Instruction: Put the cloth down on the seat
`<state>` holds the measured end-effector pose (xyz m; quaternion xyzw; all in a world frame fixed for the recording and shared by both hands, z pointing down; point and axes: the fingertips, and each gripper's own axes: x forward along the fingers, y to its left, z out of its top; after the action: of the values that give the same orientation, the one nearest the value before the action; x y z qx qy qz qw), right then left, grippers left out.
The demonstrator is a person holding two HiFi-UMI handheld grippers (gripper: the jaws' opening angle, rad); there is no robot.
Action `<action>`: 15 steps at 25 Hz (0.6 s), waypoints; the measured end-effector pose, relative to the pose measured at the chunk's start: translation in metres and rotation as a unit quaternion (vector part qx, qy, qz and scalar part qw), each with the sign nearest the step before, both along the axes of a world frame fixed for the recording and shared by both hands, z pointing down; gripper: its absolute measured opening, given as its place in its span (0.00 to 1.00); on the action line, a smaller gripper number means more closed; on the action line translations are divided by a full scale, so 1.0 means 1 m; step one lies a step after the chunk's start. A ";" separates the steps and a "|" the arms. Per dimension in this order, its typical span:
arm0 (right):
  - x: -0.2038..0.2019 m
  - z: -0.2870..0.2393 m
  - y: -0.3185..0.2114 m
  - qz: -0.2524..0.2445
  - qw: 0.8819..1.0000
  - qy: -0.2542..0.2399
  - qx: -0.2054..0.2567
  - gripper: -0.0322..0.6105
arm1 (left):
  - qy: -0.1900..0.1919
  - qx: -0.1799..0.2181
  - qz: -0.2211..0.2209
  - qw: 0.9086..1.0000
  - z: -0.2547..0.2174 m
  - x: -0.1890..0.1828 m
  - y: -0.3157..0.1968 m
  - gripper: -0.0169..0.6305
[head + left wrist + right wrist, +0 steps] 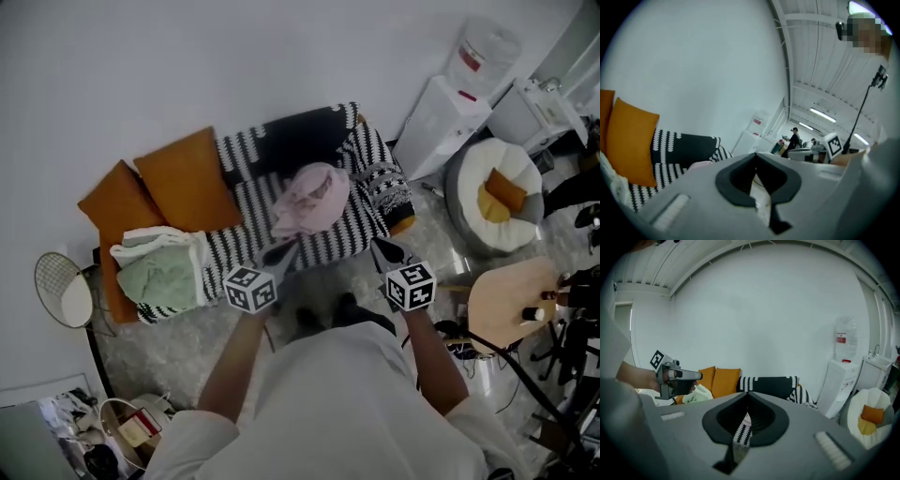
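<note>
While pink cloth (pixel 311 197) rests on striped seat (pixel 347 239), white wall (pixel 187 66) behind

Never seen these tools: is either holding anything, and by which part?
Nothing: left gripper and right gripper are shut, empty; the cloth lies loose on the seat.

No legible text — water-bottle label (pixel 841 338) too small
</note>
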<state>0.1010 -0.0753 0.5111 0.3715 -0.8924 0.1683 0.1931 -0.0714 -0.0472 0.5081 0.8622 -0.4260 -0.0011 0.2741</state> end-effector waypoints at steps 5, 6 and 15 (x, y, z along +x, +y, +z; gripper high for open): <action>0.015 -0.013 0.013 -0.017 1.000 -0.018 0.018 0.05 | -0.005 0.012 -0.009 1.000 -0.011 0.017 0.014 0.03; 0.019 -0.013 0.015 -0.022 0.999 -0.021 0.019 0.05 | -0.006 0.013 -0.011 1.000 -0.012 0.021 0.016 0.03; 0.060 -0.014 0.018 -0.042 0.999 -0.019 0.015 0.05 | -0.015 0.009 -0.032 0.999 -0.015 0.046 0.031 0.03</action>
<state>0.1611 -0.0572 0.4973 0.3334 -0.9131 0.1535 0.1775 -0.0252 -0.0159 0.4933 0.8503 -0.4577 -0.0003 0.2600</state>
